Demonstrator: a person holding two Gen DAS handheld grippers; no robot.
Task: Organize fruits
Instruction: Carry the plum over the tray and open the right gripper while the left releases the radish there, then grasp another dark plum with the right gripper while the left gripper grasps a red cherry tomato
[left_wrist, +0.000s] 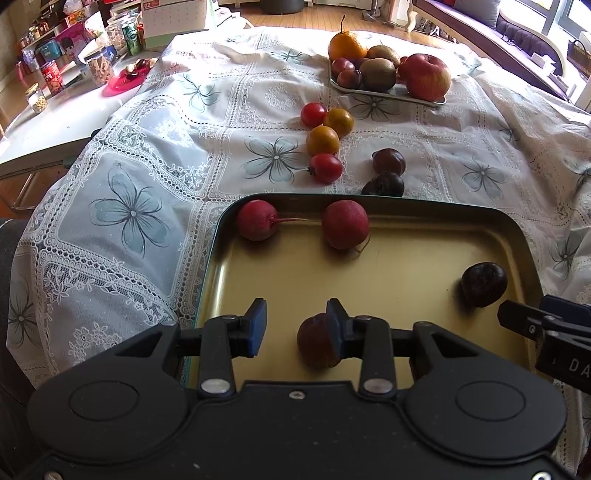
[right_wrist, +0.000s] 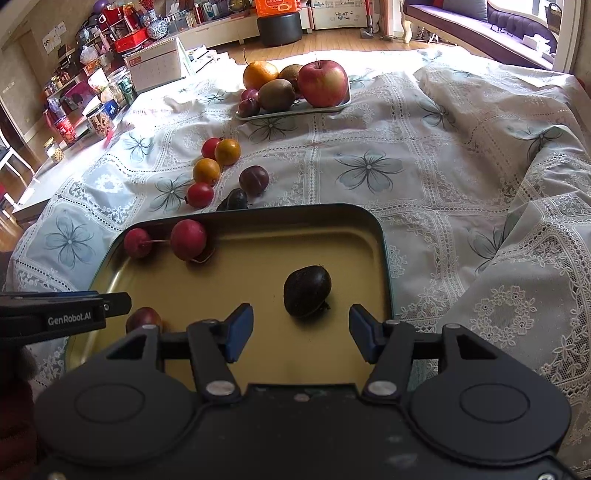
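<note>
A gold metal tray (left_wrist: 406, 295) (right_wrist: 332, 229) lies on the lace cloth in front of both grippers. In it are two red radishes (left_wrist: 257, 220) (left_wrist: 345, 224), a dark plum (left_wrist: 483, 283) (right_wrist: 306, 291) and a reddish-brown fruit (left_wrist: 314, 345) (right_wrist: 143, 318). My left gripper (left_wrist: 295, 325) is open over the tray, its right finger just in front of the reddish-brown fruit. My right gripper (right_wrist: 301, 332) is open and empty, just short of the dark plum. Loose on the cloth are two tomatoes (left_wrist: 313, 114) (left_wrist: 326, 168), two small oranges (left_wrist: 322, 140) and two dark plums (left_wrist: 388, 161).
A white dish (left_wrist: 388, 94) (right_wrist: 295, 110) at the back holds an apple (left_wrist: 425, 76), kiwis, an orange and plums. A side table with jars, cans and a red plate (left_wrist: 122, 83) stands at the left. The cloth bunches up at the right (right_wrist: 535, 258).
</note>
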